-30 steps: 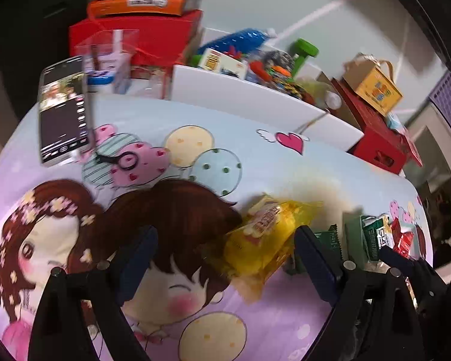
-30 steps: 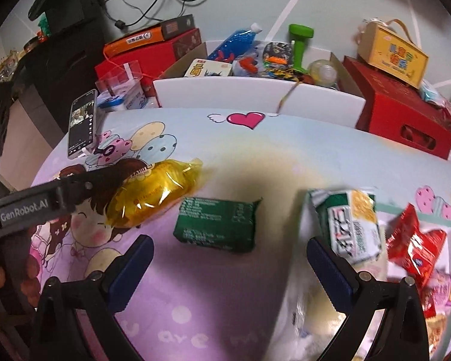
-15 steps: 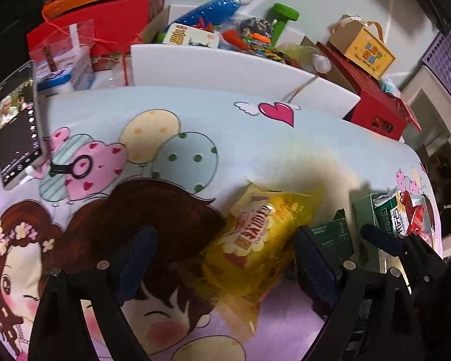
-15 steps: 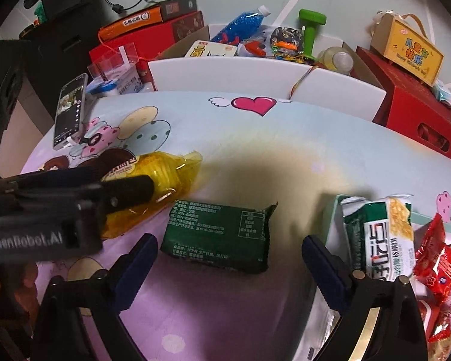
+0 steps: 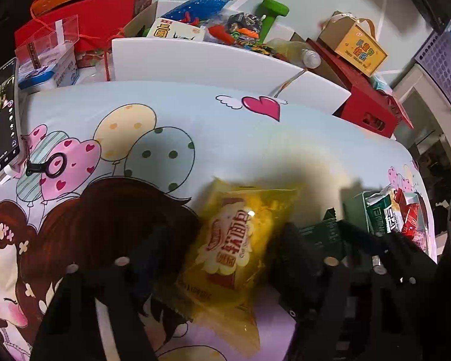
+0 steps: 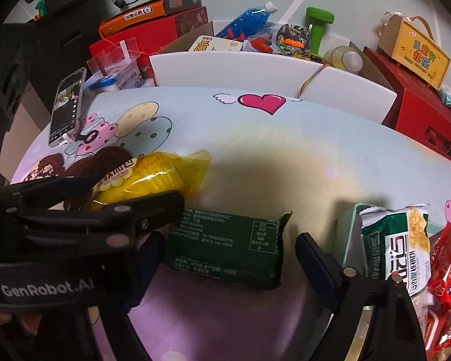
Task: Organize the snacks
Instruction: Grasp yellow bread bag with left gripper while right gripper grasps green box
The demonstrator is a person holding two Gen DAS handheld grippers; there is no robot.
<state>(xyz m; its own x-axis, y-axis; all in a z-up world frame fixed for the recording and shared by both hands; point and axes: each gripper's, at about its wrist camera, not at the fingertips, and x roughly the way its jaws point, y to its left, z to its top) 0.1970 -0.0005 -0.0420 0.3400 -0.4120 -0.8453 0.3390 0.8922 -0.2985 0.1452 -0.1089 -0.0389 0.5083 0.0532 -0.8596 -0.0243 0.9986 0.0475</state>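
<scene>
**Two packets, two grippers closing**

Under the left wrist camera, our left gripper [image 5: 225,258] straddles the yellow packet [image 5: 234,246], which lies flat on the cartoon cloth [image 5: 195,114]. Its jaws are closing with the packet between them, and we cannot yet see either finger pressing the wrapper. The left finger sits over the dark hair print and is hard to make out, so we judge its gap by the packet's edge. To grip well, we should stay centred over the puffy middle, not the flat sealed ends, and close gently so the contents are not crushed.

From the right wrist camera, our right gripper [image 6: 225,258] brackets the green packet [image 6: 225,246], its jaws also closing, with clear space left at the right finger [image 6: 315,267]. The left gripper's arm crosses just over the green packet's left end, nearly touching, so we should keep the two tools from knocking. The tray [image 6: 350,234] with other snacks [image 6: 397,246] lies just to the right, and we judge it the likely place for both packets.
</scene>
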